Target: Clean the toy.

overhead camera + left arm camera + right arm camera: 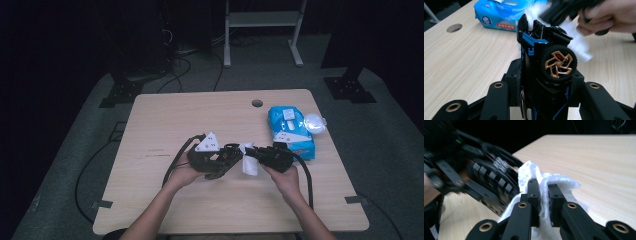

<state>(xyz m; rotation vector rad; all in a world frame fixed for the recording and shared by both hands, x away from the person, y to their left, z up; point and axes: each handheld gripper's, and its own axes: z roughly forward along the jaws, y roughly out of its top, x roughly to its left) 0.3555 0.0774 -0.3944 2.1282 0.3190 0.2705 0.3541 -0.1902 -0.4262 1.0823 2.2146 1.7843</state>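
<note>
A black and blue toy car (544,57) with a bronze-spoked wheel stands nose-up between the jaws of my left gripper (545,83), which is shut on it. In the high view that gripper (222,159) and the car (231,151) hover over the middle of the table. My right gripper (544,192) is shut on a crumpled white wipe (559,181), which touches the dark car body (491,182). From above, the right gripper (261,154) meets the left one, with the wipe (249,164) hanging between them. The wipe (579,47) appears blurred beside the car.
A blue pack of wipes (291,131) lies at the table's right, with a shiny white round piece (315,122) beside it. The wooden table (200,115) has a cable hole (257,103) near its far edge. Cables trail from both grippers. A white frame (262,20) stands behind.
</note>
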